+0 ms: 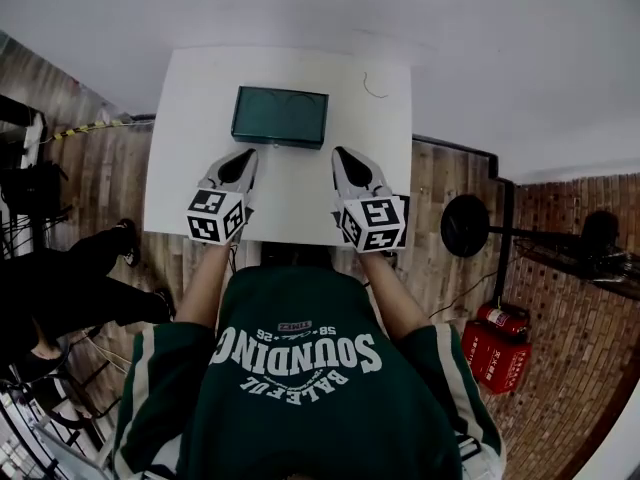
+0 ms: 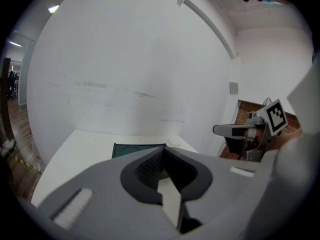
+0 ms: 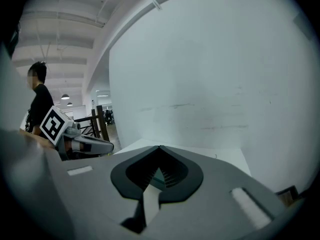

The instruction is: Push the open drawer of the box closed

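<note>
White bench against white wall. Thin curled line near bench's far right corner, wire or mark, cannot tell. Wood-plank floor on both sides. Yellow-black striped strip on floor left of bench. Person in black at left, legs stretched toward bench. Round black stand right of bench. Two red fire extinguishers side by side, beside brick-patterned surface.

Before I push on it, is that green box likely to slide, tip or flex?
The green box looks low and flat, so tipping seems unlikely. It sits loose, as far as I can see, on the smooth white table, so a push would probably slide it toward the far edge. Its straight edges suggest a rigid shell.
</note>
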